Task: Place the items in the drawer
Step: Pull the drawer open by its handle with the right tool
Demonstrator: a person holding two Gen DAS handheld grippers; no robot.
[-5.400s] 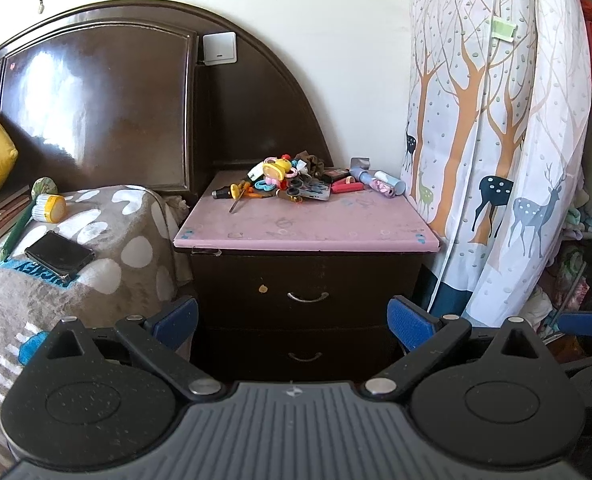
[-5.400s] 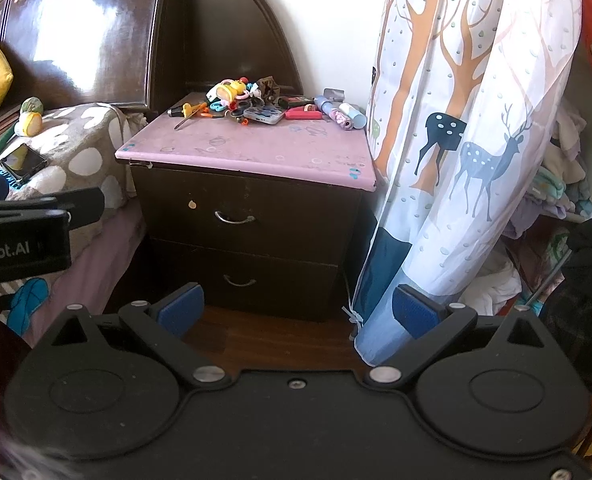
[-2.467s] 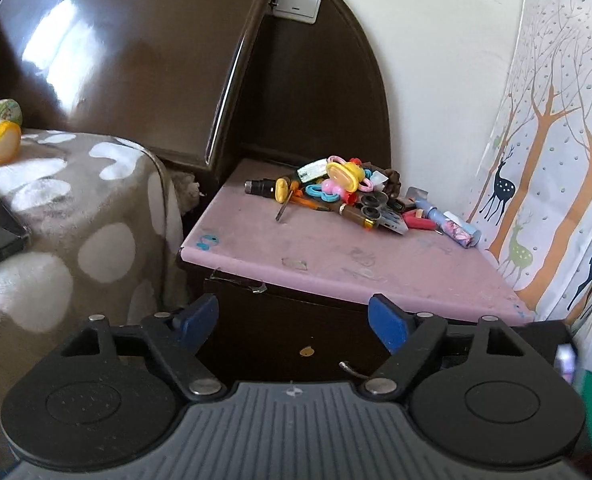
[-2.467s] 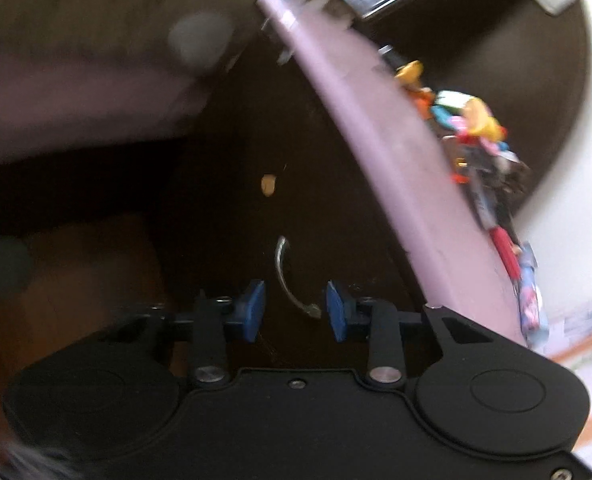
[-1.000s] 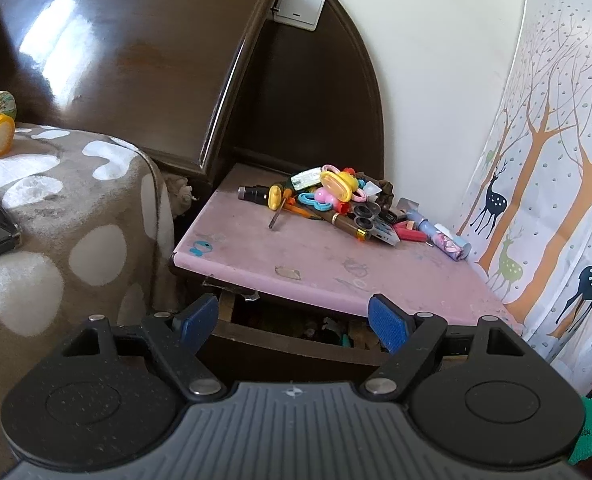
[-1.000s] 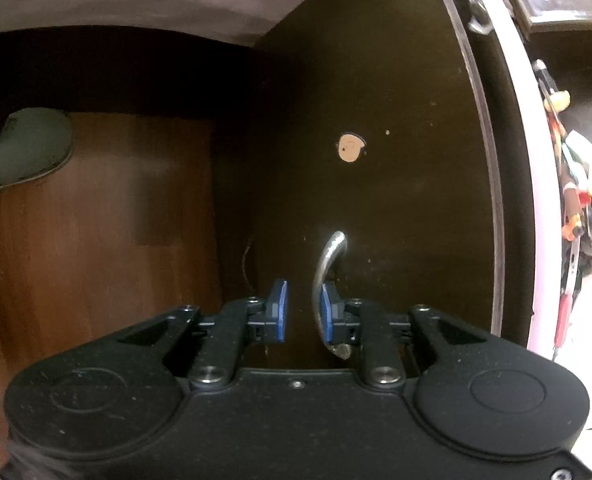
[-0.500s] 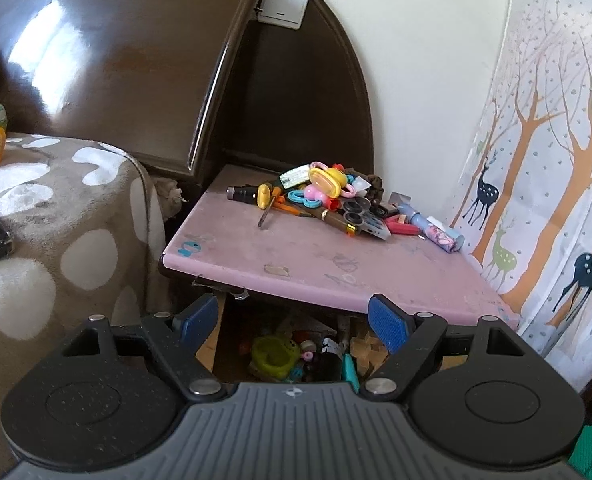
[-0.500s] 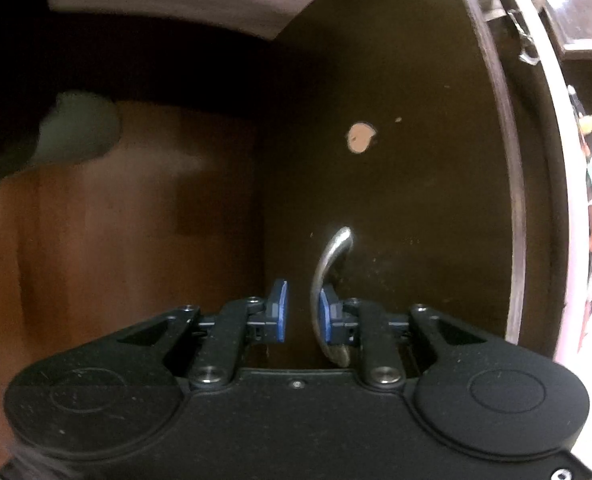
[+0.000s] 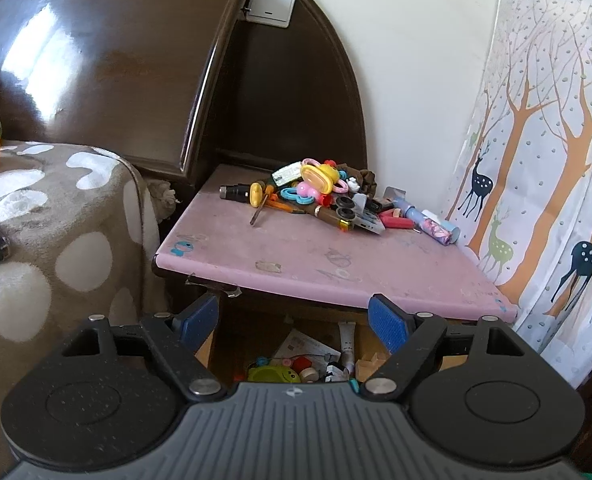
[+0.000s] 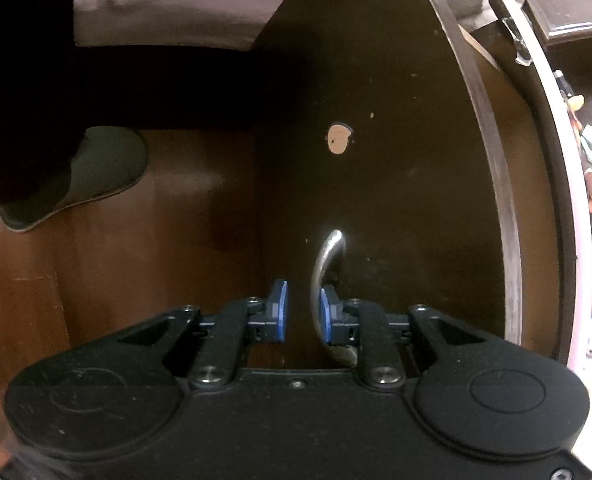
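Nearest in the right wrist view, the right gripper has its jaws set narrow around the curved metal drawer handle; the right pad lies against the handle, the left pad stands just clear of it, so the handle is hooked rather than pinched. Beyond it is the dark drawer front with a pale round mark, and to the left a grey slipper on the wooden floor.

In the left wrist view, the left gripper hangs empty with jaws wide above the open drawer, which already holds a green round toy, a paper slip and a white tube. Farther off, the pink nightstand top carries the pile of small items along its back edge: a yellow-handled screwdriver, a yellow pacifier, a red marker. A spotted blanket lies left, a deer-print curtain right, and the dark headboard behind.
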